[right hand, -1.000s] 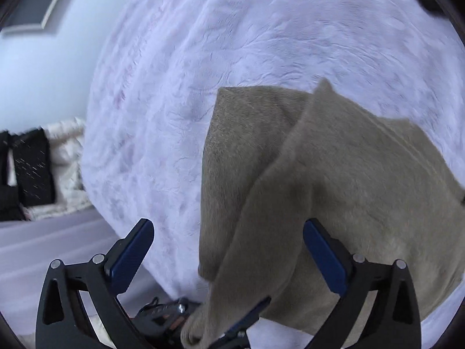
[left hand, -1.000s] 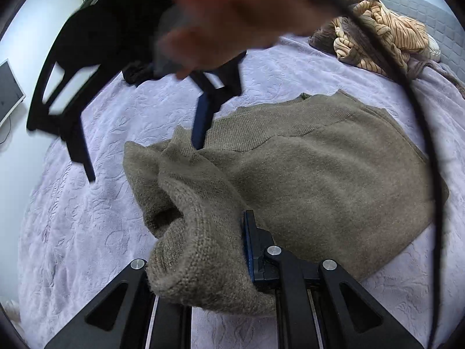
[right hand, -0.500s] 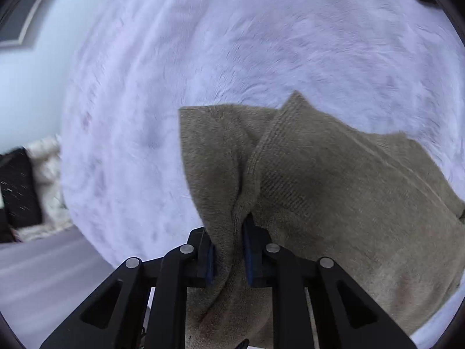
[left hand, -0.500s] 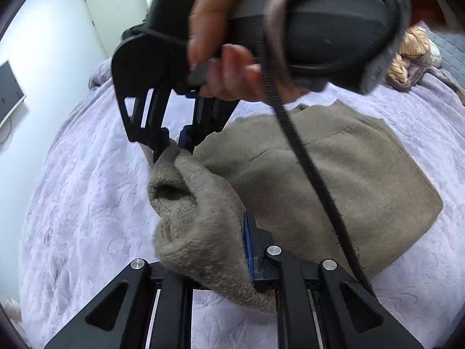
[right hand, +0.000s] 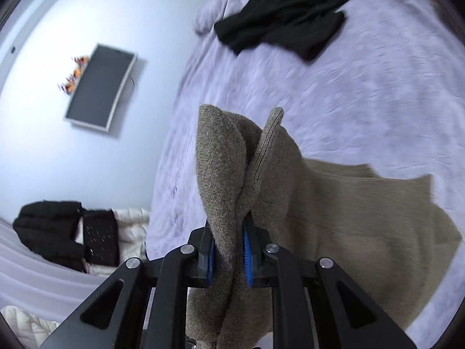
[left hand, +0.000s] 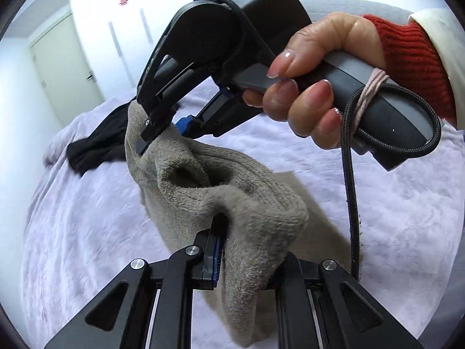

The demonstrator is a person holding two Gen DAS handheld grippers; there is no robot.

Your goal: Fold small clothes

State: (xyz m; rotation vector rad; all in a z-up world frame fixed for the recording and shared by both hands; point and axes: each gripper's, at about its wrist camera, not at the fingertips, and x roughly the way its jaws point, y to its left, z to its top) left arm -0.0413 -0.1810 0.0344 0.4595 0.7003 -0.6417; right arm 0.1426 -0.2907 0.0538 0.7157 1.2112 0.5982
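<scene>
An olive-brown knitted sweater [left hand: 232, 192] hangs lifted above the lilac bedspread [left hand: 87, 232]. My left gripper [left hand: 247, 258] is shut on a bunched edge of it at the bottom of the left wrist view. My right gripper [left hand: 162, 133], held by a hand in a red sleeve, is shut on another part of the same edge, farther away. In the right wrist view the right gripper [right hand: 229, 258] pinches a fold of the sweater [right hand: 334, 218], whose lower part trails to the right over the bedspread [right hand: 363, 101].
A black garment [right hand: 284, 11] lies on the bed beyond the sweater; it also shows in the left wrist view [left hand: 96, 142]. A wall screen [right hand: 100, 87] and a pile of dark and white clothing [right hand: 72, 235] are left of the bed. A door [left hand: 64, 55] and wardrobes stand behind.
The right gripper came down open, closed on the sweater's edge, and both grippers then lifted the sweater off the bed. Both views tilted upward toward the room.
</scene>
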